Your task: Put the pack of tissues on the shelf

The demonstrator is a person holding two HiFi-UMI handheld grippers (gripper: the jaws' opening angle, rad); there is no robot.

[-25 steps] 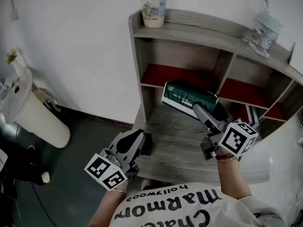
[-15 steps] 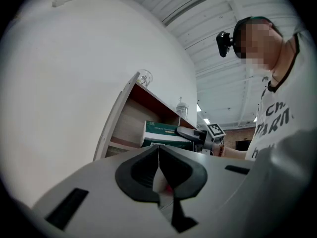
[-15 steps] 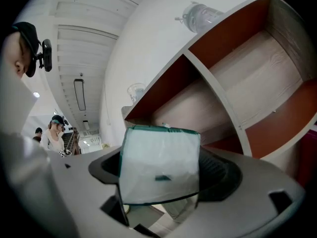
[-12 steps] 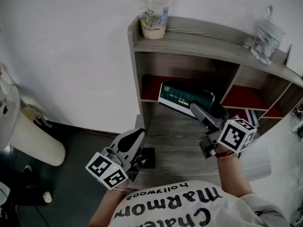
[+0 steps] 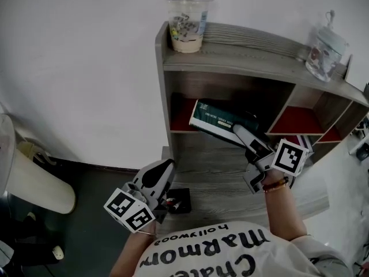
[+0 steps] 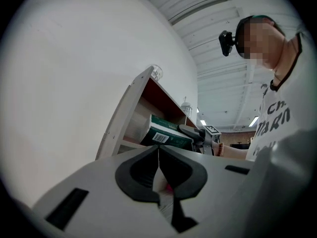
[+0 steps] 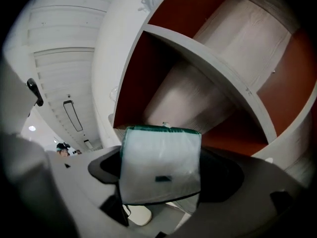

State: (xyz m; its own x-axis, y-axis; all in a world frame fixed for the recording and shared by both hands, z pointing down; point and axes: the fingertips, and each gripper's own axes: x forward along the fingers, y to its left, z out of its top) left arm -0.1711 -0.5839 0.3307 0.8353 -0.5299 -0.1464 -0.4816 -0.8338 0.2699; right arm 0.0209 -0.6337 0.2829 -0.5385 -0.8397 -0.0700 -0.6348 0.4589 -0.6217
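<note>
Grey wood is making up the one shelf unit (image 5: 230, 53) in front of you, and three red-floored compartments are showing under its top board. You are holding two grippers. The right gripper (image 5: 242, 134) is clamping the single pack of tissues (image 5: 222, 119) by its near end. Its jaws are pressing both sides of the pale wrapper with its green edge (image 7: 161, 165).

The pack is hanging tilted above the desk surface (image 5: 219, 172). Its far end is reaching the mouth of the leftmost compartment, over that red floor. Whether it is touching the shelf there, no view is showing.

The left gripper (image 5: 166, 167) is hanging low at the near left edge of the desk. Its jaws are pressing together with nothing between them. One small black object (image 5: 180, 201) is lying on the desk just beside it.

On the top board, one clear plastic cup (image 5: 187, 23) is standing at the left end. One pale bottle (image 5: 326, 46) is standing far to the right. One white bin (image 5: 29, 178) is sitting on the floor at the far left. From the right gripper's own camera, the pack is blocking the lower part of the compartment opening.
</note>
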